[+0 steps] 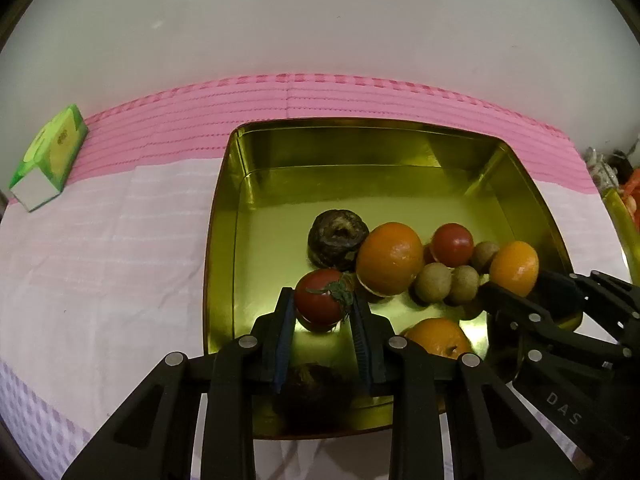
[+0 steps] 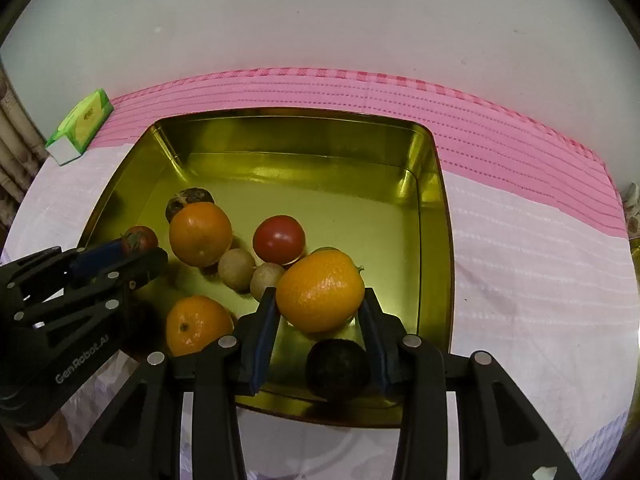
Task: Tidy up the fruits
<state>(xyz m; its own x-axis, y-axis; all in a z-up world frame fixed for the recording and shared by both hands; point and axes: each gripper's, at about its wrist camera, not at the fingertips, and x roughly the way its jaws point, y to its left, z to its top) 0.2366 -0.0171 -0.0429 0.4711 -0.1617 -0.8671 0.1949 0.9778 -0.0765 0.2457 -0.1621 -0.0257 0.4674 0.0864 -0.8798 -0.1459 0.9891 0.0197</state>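
Pink-striped cloth on the tabletop, gold tin (image 1: 224,240) on it. Left tongs (image 1: 322,312) pinch a tomato (image 1: 320,298), right tongs (image 2: 320,304) clamp an orange (image 2: 320,290), both over the tin. Lower gently, then release.

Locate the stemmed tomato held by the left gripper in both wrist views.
Left wrist: stemmed tomato sits bottom centre, between the left gripper pads, over the gold tray.
Right wrist: same tomato at far left, mid-height, at the tips of the left gripper.
Shared landmark: green tissue box, upper left on the pink cloth in both.
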